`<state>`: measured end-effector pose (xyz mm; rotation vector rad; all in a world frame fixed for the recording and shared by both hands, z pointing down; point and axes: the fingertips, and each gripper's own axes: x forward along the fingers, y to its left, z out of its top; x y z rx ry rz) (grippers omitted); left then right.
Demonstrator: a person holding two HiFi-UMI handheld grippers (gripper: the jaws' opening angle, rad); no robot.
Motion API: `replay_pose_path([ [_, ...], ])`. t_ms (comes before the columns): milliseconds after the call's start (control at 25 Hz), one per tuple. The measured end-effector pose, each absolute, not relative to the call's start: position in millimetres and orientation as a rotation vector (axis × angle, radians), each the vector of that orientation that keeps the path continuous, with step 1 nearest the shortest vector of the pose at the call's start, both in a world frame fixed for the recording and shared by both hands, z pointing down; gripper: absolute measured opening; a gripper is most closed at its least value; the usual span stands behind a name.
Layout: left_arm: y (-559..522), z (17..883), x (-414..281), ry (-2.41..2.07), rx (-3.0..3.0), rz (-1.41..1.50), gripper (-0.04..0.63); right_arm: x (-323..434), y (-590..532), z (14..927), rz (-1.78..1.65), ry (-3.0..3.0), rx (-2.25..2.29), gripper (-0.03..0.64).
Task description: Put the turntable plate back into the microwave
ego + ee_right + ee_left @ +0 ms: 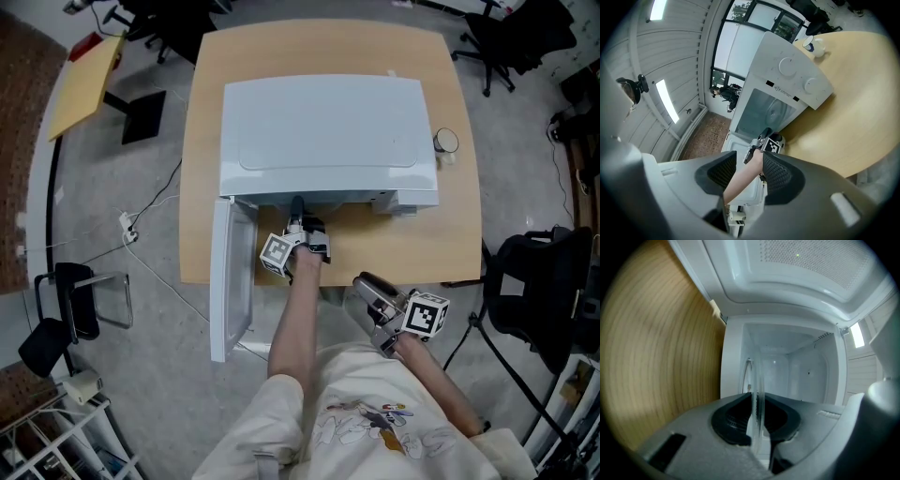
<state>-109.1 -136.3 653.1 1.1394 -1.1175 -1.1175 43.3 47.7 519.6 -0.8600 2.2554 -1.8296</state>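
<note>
From where I stand the step in hand is the putting-in itself: the left tongs (298, 223) are clenched on the rim of the glass turntable plate (756, 380), which shows edge-on between the pads in the left gripper view and reaches through the mouth of the microwave (319, 131) into the white cavity (797, 366). The plate seems to lie about level with the counter (422, 234) and to hang a little clear of the cavity floor, though I cannot see whether any part of it touches. The right tongs (373, 292) are held back near the person's body, released, with nothing between the pads; only the far-off left arm shows through the gap. The door (230, 281) hangs swung wide to the side. As I judge it, the next move calls for easing the plate lower and further in until it sits centred on its hub, keeping it flat so the glass does not knock the walls, and only then letting go. By my count there are one microwave, one plate, one door, two knobs (787, 68) on the panel, one cup (446, 142) on the counter, and two tongs
</note>
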Motion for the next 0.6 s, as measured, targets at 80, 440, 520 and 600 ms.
replay_pose_path([
  [80,-136,657,-107,-1.119,1.126,-1.101,0.031,44,48,519,-1.831,2.247,-0.865,0.181],
  [440,-123,674,-105,-1.172,1.042,-1.0,0.049,44,44,519,-1.825,2.208,-0.862,0.181],
  [520,-122,677,-104,-1.169,1.029,-0.985,0.057,43,43,519,-1.823,2.206,-0.859,0.181],
  [600,-123,678,-103,-1.162,1.031,-0.975,0.057,43,43,519,-1.822,2.204,-0.861,0.181],
])
